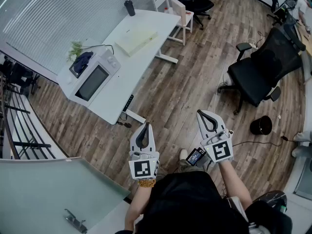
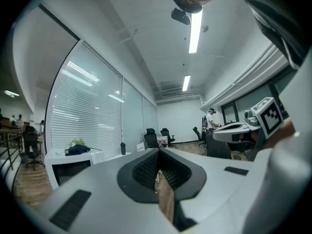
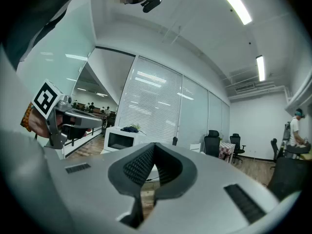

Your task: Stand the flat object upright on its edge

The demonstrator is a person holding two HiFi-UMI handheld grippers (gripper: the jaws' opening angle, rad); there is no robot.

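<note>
In an office with a wood-plank floor (image 1: 195,77), a pale cream flat rectangular slab (image 1: 136,40) lay toward the far end of a long white desk (image 1: 122,72), apart from the white microwave oven (image 1: 92,79). The left gripper (image 1: 145,126) and right gripper (image 1: 204,114), jaws closed on nothing, hung well short of it. The slab looked light and stiff, probably best pinched along one long edge

Microwave (image 1: 92,80) and flat box (image 1: 136,40) on table (image 1: 127,68)

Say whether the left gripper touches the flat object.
Apart. Head view: the left gripper hangs over the floor; the flat object lies on the desk beyond.
</note>
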